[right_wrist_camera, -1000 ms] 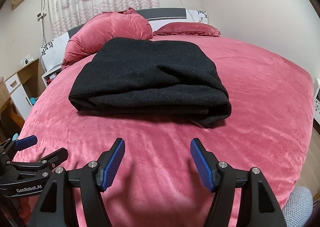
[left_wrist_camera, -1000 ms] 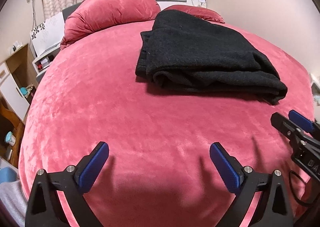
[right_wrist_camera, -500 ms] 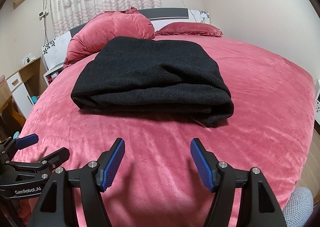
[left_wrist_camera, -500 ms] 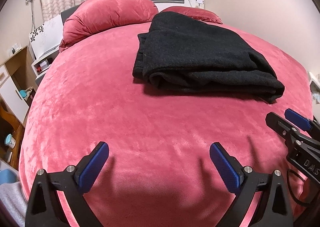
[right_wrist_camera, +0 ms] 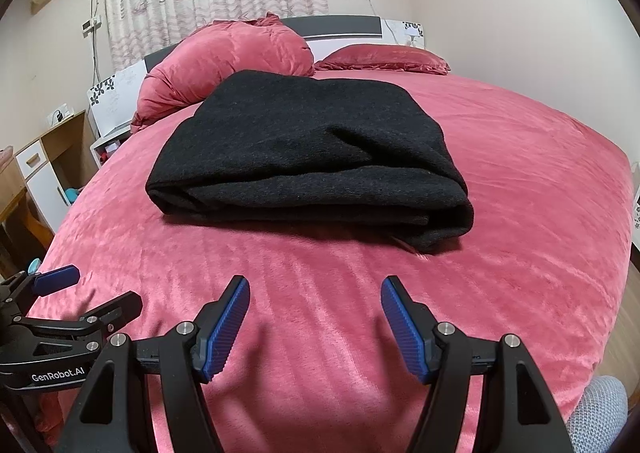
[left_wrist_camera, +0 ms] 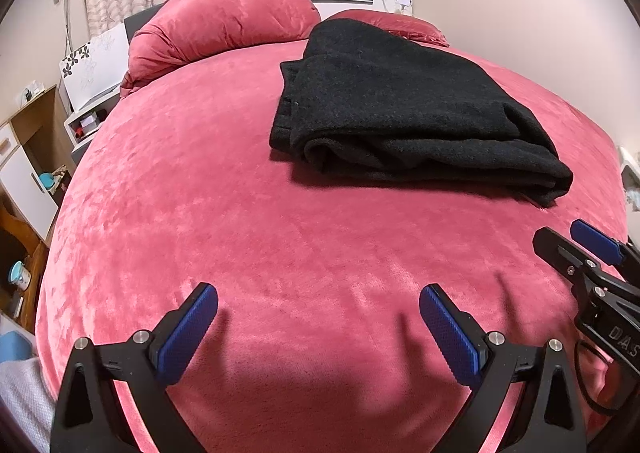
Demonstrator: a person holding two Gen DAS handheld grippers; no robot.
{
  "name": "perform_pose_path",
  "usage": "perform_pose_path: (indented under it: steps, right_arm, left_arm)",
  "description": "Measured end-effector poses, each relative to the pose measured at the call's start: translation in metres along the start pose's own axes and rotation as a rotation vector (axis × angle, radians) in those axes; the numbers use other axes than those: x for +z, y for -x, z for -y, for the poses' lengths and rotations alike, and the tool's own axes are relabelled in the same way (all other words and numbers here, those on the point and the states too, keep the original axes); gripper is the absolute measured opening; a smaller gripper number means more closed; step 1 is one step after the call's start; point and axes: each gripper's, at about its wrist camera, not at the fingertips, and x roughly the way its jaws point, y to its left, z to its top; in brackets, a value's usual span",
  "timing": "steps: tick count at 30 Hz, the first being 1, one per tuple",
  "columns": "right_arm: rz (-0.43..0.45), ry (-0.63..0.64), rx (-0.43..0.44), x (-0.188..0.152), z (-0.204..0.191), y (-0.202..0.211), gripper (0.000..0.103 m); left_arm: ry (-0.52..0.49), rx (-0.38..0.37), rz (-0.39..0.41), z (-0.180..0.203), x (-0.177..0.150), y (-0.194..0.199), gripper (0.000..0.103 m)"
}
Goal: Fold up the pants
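Note:
The black pants [left_wrist_camera: 404, 109] lie folded in a thick rectangular stack on the red bed [left_wrist_camera: 240, 221]; they also show in the right wrist view [right_wrist_camera: 308, 165]. My left gripper [left_wrist_camera: 318, 313] is open and empty, hovering over the bedspread near the foot of the bed, well short of the pants. My right gripper [right_wrist_camera: 315, 305] is open and empty, in front of the stack's near edge. Each gripper shows at the side of the other's view: the right one [left_wrist_camera: 576, 249] and the left one [right_wrist_camera: 86, 291].
A large red pillow [right_wrist_camera: 224, 61] and a flatter red pillow [right_wrist_camera: 384, 59] lie at the headboard. A wooden nightstand and cabinet [left_wrist_camera: 28, 157] stand to the left of the bed. A wall is on the right. Curtains hang behind the headboard.
Both views have drifted slightly; the pants sit a little higher in the left wrist view. Both grippers stay open and empty, and the pants have not moved on the bed.

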Motion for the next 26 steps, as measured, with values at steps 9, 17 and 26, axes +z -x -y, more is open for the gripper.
perform_pose_path:
  steps: [9,17,26]
  right_arm:
    - [-0.002,0.002,0.008,-0.0005,-0.0022,-0.0010,0.069]
    - [-0.010,0.017,0.009,-0.0016,-0.0054,-0.0030,0.069]
    - [-0.013,0.024,0.011,-0.0023,-0.0063,-0.0039,0.069]
  left_arm:
    - [0.002,0.001,0.006,0.0016,-0.0004,0.0006,0.102]
    - [0.003,0.002,0.006,0.0027,0.0001,0.0013,0.102]
    - [0.005,-0.004,0.002,0.0026,-0.0008,-0.0004,0.100]
